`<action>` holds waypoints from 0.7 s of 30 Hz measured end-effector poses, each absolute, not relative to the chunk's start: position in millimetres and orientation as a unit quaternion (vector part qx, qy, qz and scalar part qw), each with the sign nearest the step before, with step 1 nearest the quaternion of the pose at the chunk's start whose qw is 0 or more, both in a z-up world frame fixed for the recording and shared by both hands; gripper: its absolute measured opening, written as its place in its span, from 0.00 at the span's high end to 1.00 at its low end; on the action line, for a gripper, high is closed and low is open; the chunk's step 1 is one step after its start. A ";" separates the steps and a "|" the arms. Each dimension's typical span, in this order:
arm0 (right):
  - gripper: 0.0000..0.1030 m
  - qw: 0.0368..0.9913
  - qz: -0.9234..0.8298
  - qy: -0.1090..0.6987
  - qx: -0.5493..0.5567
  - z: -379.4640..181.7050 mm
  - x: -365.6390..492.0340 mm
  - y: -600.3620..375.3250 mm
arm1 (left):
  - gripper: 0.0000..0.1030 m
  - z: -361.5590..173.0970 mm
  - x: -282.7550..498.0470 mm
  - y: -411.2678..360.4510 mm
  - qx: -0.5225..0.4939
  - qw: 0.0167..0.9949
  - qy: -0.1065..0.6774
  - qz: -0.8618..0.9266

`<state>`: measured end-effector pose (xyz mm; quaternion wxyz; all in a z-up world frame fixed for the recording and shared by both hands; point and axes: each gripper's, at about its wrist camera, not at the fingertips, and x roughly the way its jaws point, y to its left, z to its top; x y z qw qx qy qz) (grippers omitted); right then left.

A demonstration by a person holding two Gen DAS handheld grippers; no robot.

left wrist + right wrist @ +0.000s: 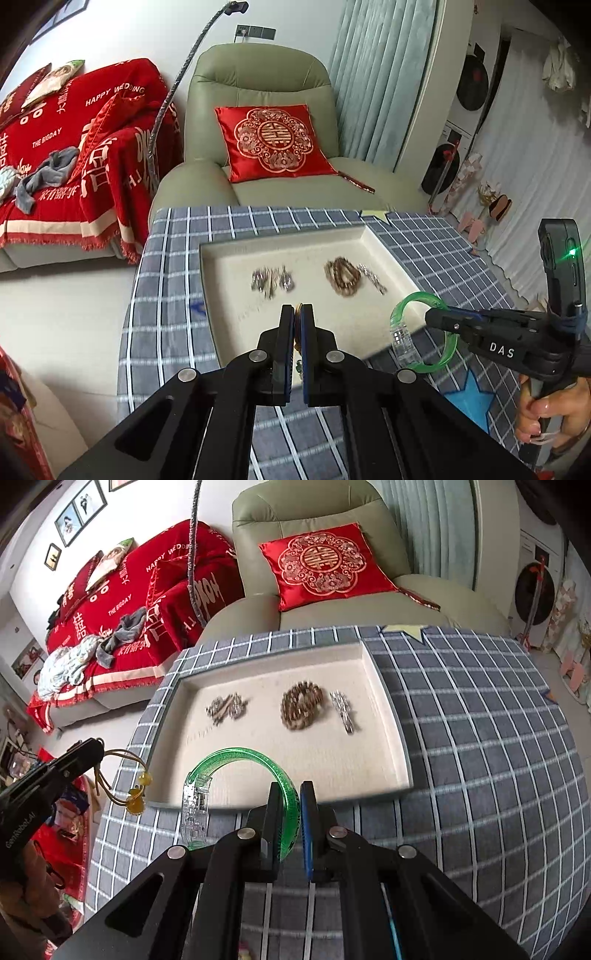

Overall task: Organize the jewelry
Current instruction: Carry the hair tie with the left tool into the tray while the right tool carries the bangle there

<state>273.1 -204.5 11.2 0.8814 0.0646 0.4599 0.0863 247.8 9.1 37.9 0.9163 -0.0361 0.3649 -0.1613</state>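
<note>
Both tools loaded over the tray's near edge.
Left tool [298, 312] clenched on a corded bracelet [129, 775] with amber beads; right tool [291, 790] clenched on a green bangle [243, 755]. Cream tray [388, 701] on the checked tabletop [480, 738] holds brown beads [301, 709], a silver chain [343, 710] and a blurred cluster [225, 709]. Armchair [258, 74] stands behind.

cream rectangular felt tray [388, 716] on grey checked tablecloth [480, 738]; in it, silver trinket cluster [226, 709] at 9 o'clock, brown wooden bead coil [301, 709] centre, silver link chain [343, 710] at 3; green leather armchair [332, 602] at 12 behind table
</note>
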 end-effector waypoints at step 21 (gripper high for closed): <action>0.90 0.845 0.072 0.527 0.056 -52.1 353.1 -191.5 | 0.83 -24.5 328.7 -25.9 0.002 0.884 0.433 -0.178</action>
